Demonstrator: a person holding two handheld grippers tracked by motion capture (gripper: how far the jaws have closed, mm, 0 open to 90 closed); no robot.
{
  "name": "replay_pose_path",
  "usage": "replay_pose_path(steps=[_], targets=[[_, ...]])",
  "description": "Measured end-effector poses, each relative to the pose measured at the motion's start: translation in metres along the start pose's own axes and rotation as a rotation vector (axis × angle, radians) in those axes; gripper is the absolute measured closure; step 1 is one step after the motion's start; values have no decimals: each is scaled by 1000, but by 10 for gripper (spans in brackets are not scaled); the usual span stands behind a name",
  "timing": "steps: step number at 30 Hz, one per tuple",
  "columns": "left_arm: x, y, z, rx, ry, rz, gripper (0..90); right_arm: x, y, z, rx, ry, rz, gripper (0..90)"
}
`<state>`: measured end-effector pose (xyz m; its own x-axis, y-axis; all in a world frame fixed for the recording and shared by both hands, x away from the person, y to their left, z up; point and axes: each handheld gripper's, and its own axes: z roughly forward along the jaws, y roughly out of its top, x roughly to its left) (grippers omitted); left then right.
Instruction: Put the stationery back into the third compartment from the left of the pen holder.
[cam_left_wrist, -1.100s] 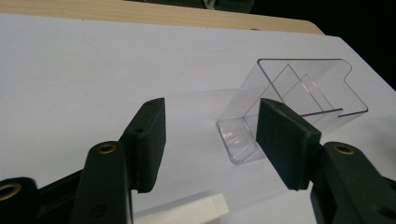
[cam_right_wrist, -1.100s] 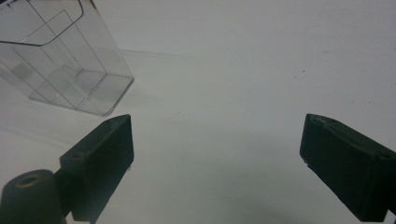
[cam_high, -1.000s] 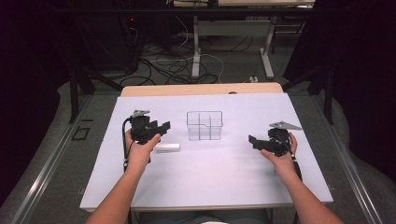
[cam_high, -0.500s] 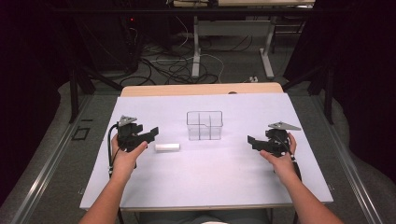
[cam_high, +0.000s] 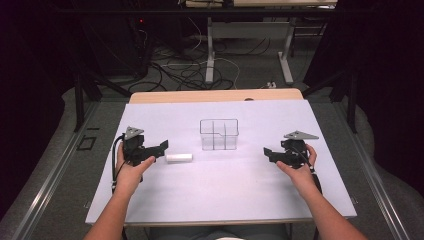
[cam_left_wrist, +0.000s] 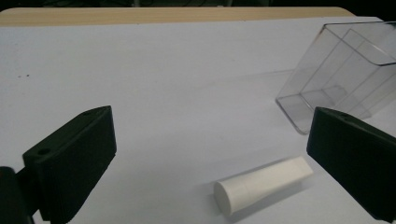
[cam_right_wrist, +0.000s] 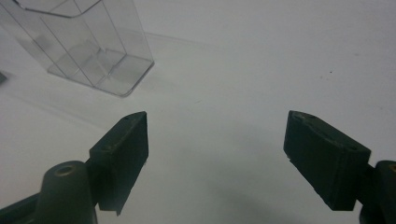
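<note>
Here, both grippers rest over the white table (cam_high: 220, 200), jaws apart

The left gripper (cam_high: 162, 148) has just been opening – its jaws are wide and empty, and the white cylinder (cam_high: 179, 158) lies on its side just beyond them, toward the table's left edge. Near the middle stands a clear divided box (cam_high: 219, 134). The right gripper (cam_high: 267, 153) – jaws just narrowing – holds nothing
</note>
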<state>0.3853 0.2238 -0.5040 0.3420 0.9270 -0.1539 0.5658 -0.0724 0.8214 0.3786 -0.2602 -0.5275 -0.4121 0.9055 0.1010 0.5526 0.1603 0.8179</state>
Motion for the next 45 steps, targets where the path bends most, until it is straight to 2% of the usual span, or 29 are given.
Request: replay_pose_path(steps=[1,2,6,9,11,12,15,18,22,29,33,38,40,43,45], targets=[[2,-1,0,-3,10,2,2,3,0,1,1,-11,-26,207],[3,-1,0,-2,12,-5,2,3,0,1,1,-11,-26,207],[12,-4,0,-6,18,-35,2,11,2,5,12,-29,-87,183],[19,-7,-2,-11,1,-50,5,20,4,8,40,-29,-144,167],[22,-9,-2,-8,-8,-43,7,27,6,10,55,-3,-137,167],[23,-10,-1,-13,-6,-51,7,30,8,11,63,20,-138,165],[25,-11,-1,-4,4,-61,28,40,12,12,86,47,-149,149],[26,-13,0,-10,5,-66,40,50,18,14,95,65,-211,143],[28,-14,1,1,22,-62,40,67,27,18,106,95,-255,132],[33,-17,1,9,39,-59,39,97,40,25,129,153,-420,204],[36,-17,0,7,48,-74,39,108,45,29,130,182,-469,265],[40,-17,-1,5,48,-81,39,118,51,31,138,209,-489,312],[40,-17,-1,4,45,-80,39,123,53,33,145,236,-499,329],[41,-17,-1,1,45,-85,39,134,57,37,157,282,-541,355],[42,-16,-2,3,44,-84,39,143,59,39,167,299,-587,363]])
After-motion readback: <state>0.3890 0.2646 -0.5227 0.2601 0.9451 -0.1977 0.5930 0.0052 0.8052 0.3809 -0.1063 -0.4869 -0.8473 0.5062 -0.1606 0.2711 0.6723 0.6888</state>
